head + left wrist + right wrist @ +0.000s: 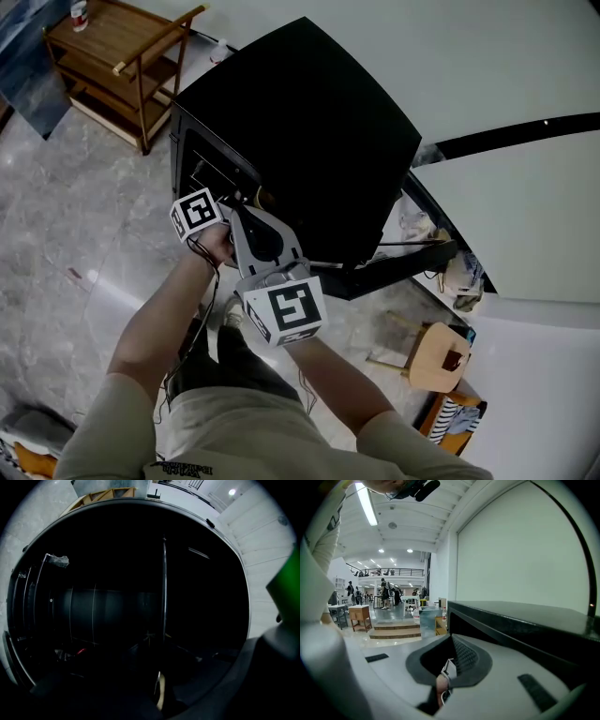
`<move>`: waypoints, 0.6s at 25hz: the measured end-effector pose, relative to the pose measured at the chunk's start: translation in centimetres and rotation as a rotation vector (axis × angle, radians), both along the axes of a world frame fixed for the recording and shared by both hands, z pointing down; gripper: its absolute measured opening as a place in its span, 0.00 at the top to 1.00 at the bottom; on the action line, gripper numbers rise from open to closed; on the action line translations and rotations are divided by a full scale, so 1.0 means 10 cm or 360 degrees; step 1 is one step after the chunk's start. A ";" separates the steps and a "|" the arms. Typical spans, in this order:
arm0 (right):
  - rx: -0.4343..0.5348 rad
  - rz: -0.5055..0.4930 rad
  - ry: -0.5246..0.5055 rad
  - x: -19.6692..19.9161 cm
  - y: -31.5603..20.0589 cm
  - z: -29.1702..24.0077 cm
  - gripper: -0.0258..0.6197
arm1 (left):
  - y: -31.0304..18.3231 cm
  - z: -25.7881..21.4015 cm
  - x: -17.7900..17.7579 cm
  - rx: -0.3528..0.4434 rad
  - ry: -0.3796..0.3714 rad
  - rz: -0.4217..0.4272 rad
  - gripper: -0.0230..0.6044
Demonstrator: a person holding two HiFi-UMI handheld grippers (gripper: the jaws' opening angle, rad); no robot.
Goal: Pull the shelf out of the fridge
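left gripper (160, 688): jaws appear drawn together in dark mouth of fridge (309, 131), nothing discernible between them. bright wire ahead, likely edge of shelf (164, 588), inside cavity, not yet out. right gripper (446, 667): jaws closed, empty, outside beside fridge top. risks: thin wire slips from jaws; one-sided pull skews shelf, jams it; unbraced fridge slides. count: two grippers, one fridge, one shelf wire discernible, one wooden trolley (122, 66), one stool (436, 356).

Left tool (247, 199) tips, indistinct against dark fridge (309, 131).
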State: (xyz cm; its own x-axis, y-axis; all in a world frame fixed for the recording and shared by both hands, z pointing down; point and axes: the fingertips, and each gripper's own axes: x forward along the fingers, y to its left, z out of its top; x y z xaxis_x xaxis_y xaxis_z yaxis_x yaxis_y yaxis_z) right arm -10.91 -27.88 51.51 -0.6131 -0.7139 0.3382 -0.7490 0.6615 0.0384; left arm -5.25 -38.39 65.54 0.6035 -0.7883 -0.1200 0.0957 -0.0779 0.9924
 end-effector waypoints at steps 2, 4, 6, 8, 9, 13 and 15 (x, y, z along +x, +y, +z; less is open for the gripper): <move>0.0001 0.0003 -0.0001 -0.01 0.00 0.00 0.96 | 0.00 -0.01 0.00 -0.0003 -0.0015 0.0017 0.93; 0.0001 0.0004 -0.0002 0.00 0.02 -0.01 0.96 | 0.02 -0.01 -0.01 -0.0005 -0.0027 0.0032 0.93; 0.0005 0.0005 -0.0003 0.01 0.04 -0.02 0.96 | 0.06 -0.02 -0.03 -0.0007 -0.0037 0.0040 0.93; 0.0010 0.0004 0.0000 0.02 0.07 -0.03 0.96 | 0.12 -0.03 -0.05 -0.0007 -0.0043 0.0036 0.94; 0.0011 0.0002 0.0001 0.03 0.08 -0.03 0.96 | 0.15 -0.04 -0.07 -0.0001 -0.0037 0.0032 0.94; 0.0014 -0.0009 -0.0002 0.04 0.15 -0.04 0.96 | 0.31 -0.02 -0.16 -0.0008 -0.0043 0.0040 0.94; 0.0013 -0.0014 -0.0003 0.04 0.20 -0.05 0.96 | 0.39 -0.03 -0.20 0.0002 -0.0035 0.0054 0.94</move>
